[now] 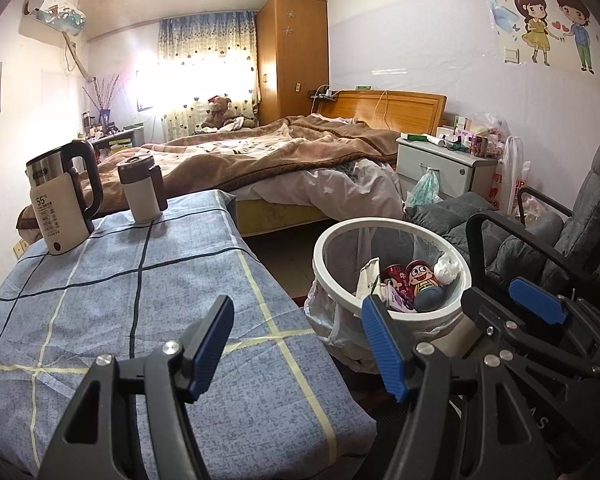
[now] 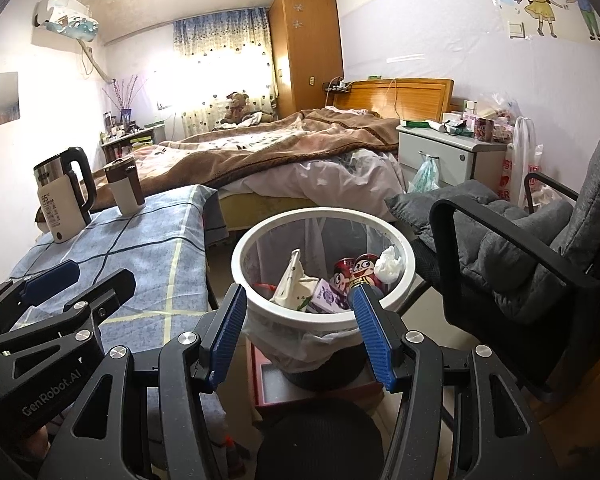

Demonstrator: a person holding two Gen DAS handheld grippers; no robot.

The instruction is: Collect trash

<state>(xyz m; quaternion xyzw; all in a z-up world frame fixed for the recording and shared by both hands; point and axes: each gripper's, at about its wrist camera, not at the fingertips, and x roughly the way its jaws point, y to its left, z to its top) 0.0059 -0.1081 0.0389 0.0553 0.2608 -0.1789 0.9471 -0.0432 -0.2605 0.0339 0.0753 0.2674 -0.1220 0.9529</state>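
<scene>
A: What's hidden or cut off?
B: The bin's (image 2: 320,316) base is covered by a slumped plastic liner; the trash inside is seen only from above: cartoon-face cans (image 2: 362,276), a crumpled white tissue (image 2: 388,266), a green-and-white packet (image 2: 296,284), a purple carton (image 2: 328,296). Can text is too small to be read. Chair (image 2: 540,248) is cut by the frame edge at right.

A: Differences btwn views?
B: In the right wrist view a red box (image 2: 268,380) is seen under the bin, and "GenRobot.AI" is read on the left claw's body. Neither is shown in the left wrist view, where the table (image 1: 140,320), w/ blue checked cloth, is shown more fully.

A: Other writing?
B: "55°C" is printed on the kettle (image 1: 60,200); smaller lines below can't be read. A lidded mug (image 1: 140,188) is stood just beside it.

A: Claws?
B: Left claw (image 1: 296,344) is held wide, nothing gripped, over the table edge. Right claw (image 2: 300,332) is held wide too, empty, the bin framed btwn its fingers.
</scene>
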